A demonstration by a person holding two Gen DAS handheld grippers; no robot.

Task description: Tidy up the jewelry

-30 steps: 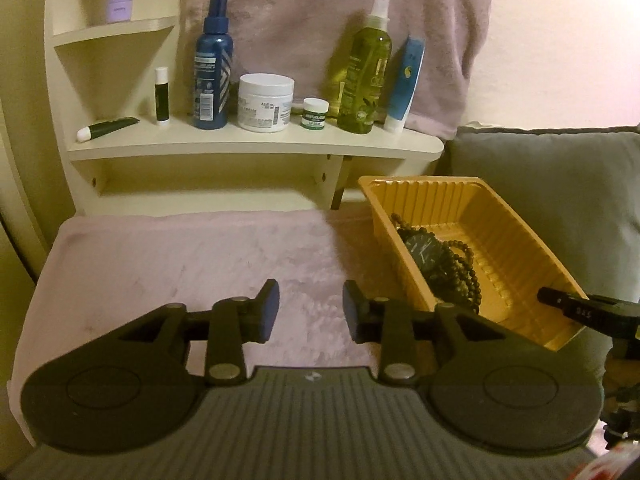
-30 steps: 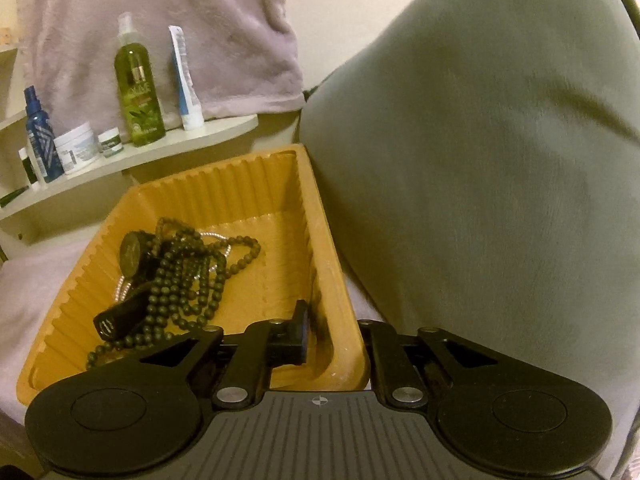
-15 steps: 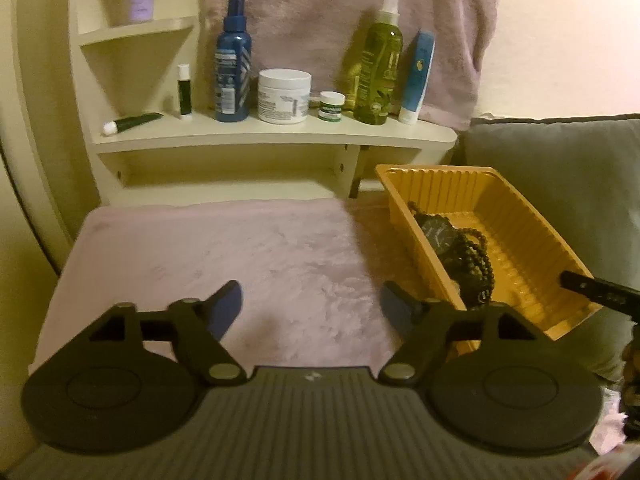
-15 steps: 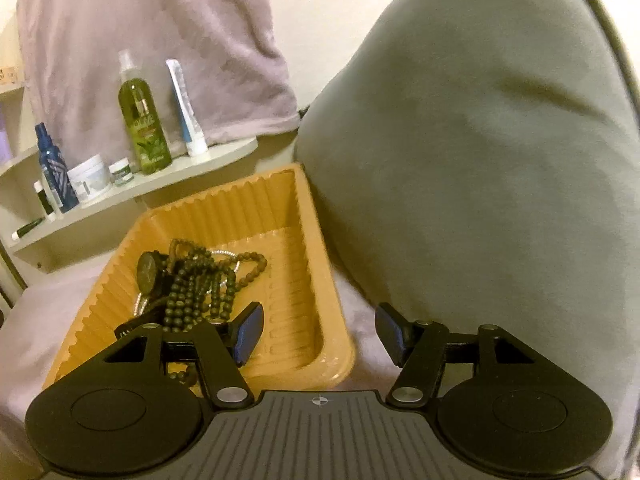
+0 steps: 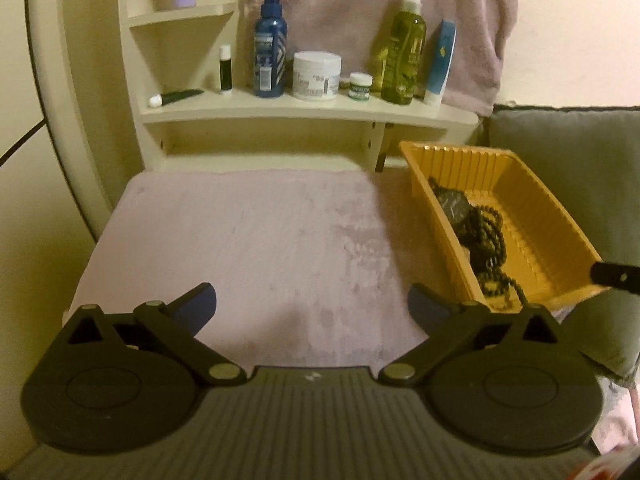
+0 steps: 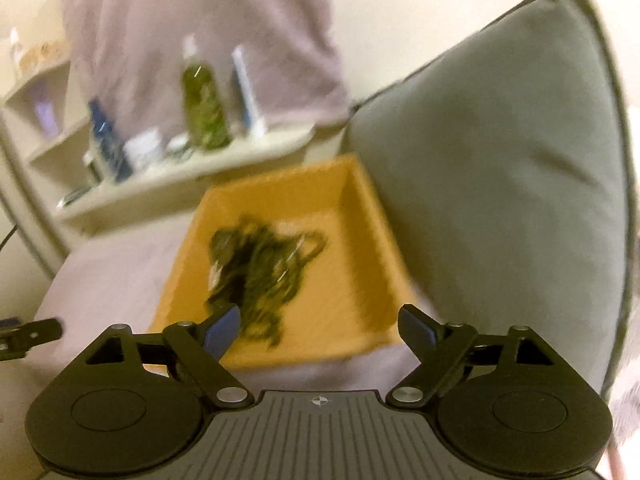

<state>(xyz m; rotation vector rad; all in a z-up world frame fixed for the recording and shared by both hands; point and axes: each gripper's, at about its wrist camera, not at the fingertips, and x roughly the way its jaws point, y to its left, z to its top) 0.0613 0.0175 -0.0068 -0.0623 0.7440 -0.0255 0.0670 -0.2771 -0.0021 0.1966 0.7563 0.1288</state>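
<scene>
Gaping wide and empty, both grippers' fingers [image 5: 192, 306], yellow tray [image 5: 436, 200] of beads [image 5: 486, 232], grey cushion [image 6: 500, 168] beside it

A: What does the left gripper [image 5: 312, 308] look like?
B: Matte black, with a ribbed grey body, round side discs, silver pivot screws and blue finger pads [image 5: 198, 307].
A: And the right gripper [image 6: 318, 326]?
B: Seemingly identical, though that view is blurred; a small crosshair mark sits on its ribbed body.

Ribbed orange tray [image 5: 556, 216], dark green beads [image 5: 490, 232], pale pink cloth [image 5: 248, 240], grey cushion [image 6: 500, 168]
</scene>
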